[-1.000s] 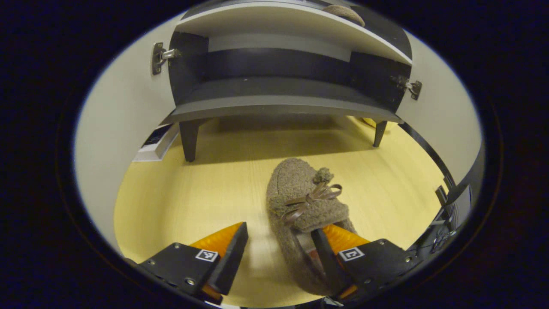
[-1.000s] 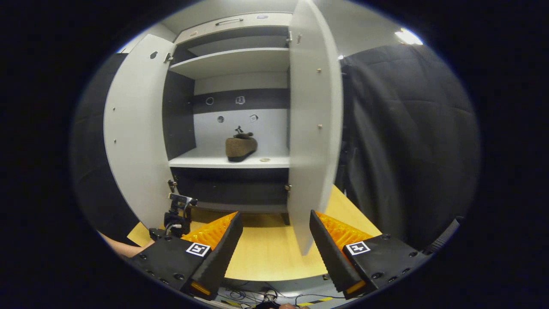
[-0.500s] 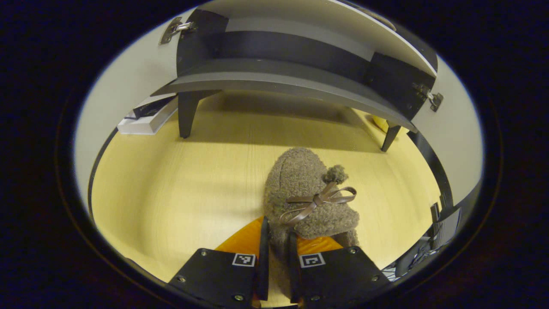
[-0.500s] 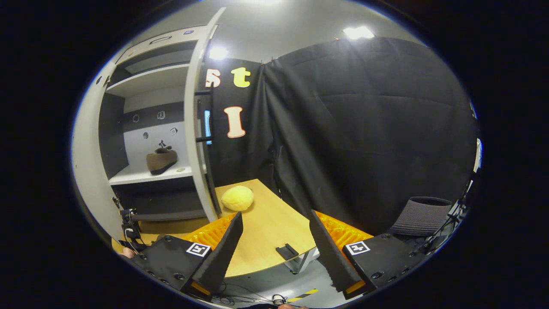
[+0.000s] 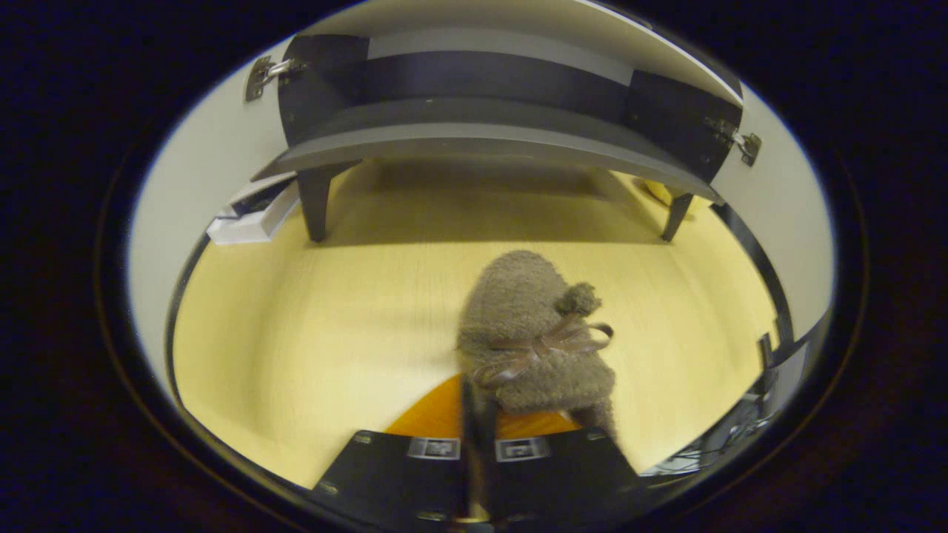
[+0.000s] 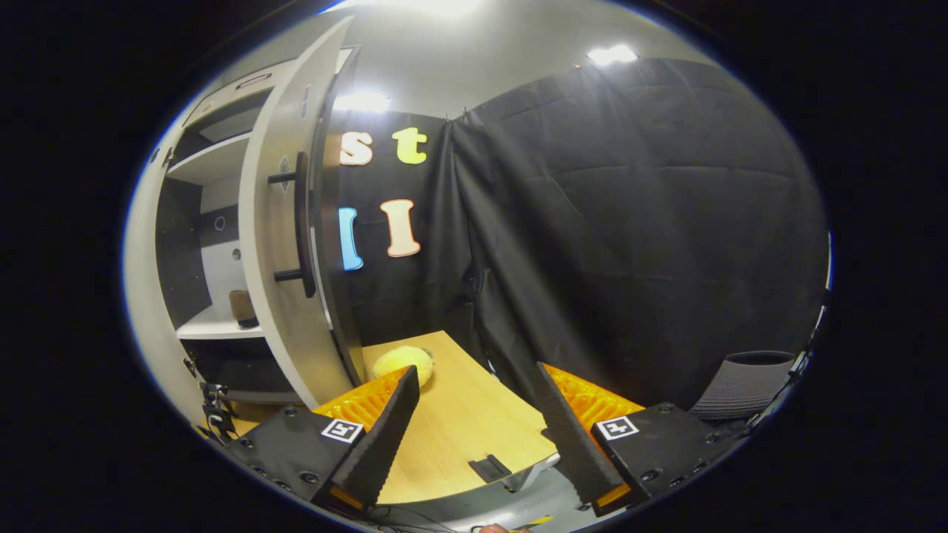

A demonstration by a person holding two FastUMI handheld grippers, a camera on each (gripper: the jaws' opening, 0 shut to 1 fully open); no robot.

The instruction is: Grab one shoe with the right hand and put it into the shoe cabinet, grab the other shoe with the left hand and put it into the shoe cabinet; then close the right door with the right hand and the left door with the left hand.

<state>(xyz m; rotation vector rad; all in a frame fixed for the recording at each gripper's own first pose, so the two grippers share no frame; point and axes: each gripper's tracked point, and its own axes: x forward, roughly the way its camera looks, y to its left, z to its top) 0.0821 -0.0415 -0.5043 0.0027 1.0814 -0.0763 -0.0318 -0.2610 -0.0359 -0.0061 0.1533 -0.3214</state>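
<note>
With one slipper [image 6: 241,307] already shelved in the shoe cabinet [image 6: 178,244], our left gripper [image 5: 480,444] fingers clamp the second fuzzy slipper [image 5: 535,340]. Our right gripper [image 6: 474,437] fingers are apart; both doors remain open.

Both views bend hard at their rims. In the left gripper view the shoe [image 5: 535,337] is softly motion-blurred; the cabinet [image 5: 489,141] shadows the surface's [image 5: 311,326] far edge. In the right gripper view ceiling lights [image 6: 612,54] glare overhead, and the picture is sharp.
</note>
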